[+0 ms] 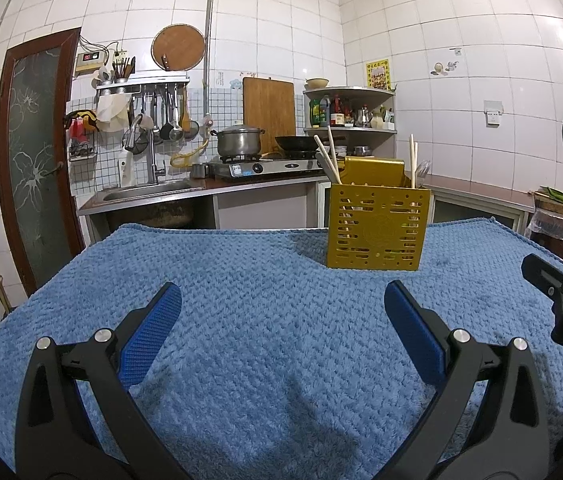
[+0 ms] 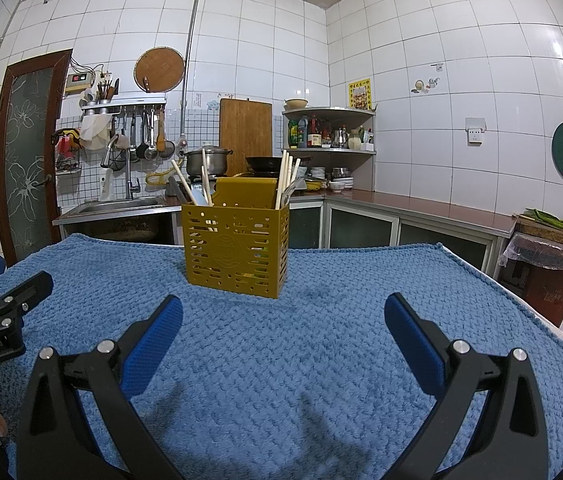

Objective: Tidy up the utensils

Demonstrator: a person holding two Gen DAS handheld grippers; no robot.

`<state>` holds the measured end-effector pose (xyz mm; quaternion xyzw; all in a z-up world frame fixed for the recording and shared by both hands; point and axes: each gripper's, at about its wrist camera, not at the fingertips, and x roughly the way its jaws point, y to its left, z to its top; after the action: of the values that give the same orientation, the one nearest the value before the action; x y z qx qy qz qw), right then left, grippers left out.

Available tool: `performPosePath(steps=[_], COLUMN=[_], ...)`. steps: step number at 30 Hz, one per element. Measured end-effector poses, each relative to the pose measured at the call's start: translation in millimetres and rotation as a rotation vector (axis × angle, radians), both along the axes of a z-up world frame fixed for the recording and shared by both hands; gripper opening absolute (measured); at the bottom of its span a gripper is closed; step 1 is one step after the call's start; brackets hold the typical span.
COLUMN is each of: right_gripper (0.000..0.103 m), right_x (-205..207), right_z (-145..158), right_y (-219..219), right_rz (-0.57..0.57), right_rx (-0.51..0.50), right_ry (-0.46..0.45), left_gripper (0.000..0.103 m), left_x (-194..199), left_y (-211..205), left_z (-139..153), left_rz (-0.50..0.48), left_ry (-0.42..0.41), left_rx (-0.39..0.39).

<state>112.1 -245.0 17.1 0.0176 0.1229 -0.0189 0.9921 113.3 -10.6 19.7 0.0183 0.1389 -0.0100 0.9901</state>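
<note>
A yellow perforated utensil holder [image 1: 377, 228] [image 2: 236, 250] stands upright on the blue towel [image 1: 265, 288] [image 2: 321, 320], toward its far edge. Wooden chopsticks [image 1: 331, 160] [image 2: 286, 178] and some metal utensils stick up from its compartments. My left gripper [image 1: 283, 300] hovers low over the towel, open and empty, with the holder ahead and to the right. My right gripper [image 2: 283, 312] is open and empty too, the holder just ahead and left of centre. Each gripper shows at the edge of the other's view.
Behind the table runs a kitchen counter with a sink [image 1: 145, 192], a gas stove carrying a pot [image 1: 239, 140] and a wok, and corner shelves of bottles [image 2: 321, 132]. A dark door [image 1: 33, 160] is at left. A covered bin [image 2: 545, 268] stands at right.
</note>
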Motion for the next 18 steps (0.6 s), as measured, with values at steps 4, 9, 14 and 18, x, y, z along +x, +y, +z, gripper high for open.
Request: performPosePath(steps=[4, 9, 14, 18], right_gripper=[0.099, 0.099, 0.099, 0.099], right_x=[-0.1, 0.0, -0.1, -0.2], right_z=[0.3, 0.2, 0.4, 0.4], right_y=[0.4, 0.1, 0.5, 0.6], right_rz=[0.000, 0.000, 0.000, 0.000], right_rx=[0.000, 0.000, 0.000, 0.000], right_ry=[0.000, 0.000, 0.000, 0.000], left_gripper=[0.098, 0.098, 0.098, 0.098], left_x=[0.0, -0.2, 0.2, 0.3], left_y=[0.1, -0.1, -0.2, -1.5], left_z=[-0.2, -0.1, -0.7, -0.6], left_rz=[0.000, -0.001, -0.002, -0.004], left_ry=[-0.001, -0.001, 0.002, 0.001], left_rx=[0.000, 0.000, -0.001, 0.000])
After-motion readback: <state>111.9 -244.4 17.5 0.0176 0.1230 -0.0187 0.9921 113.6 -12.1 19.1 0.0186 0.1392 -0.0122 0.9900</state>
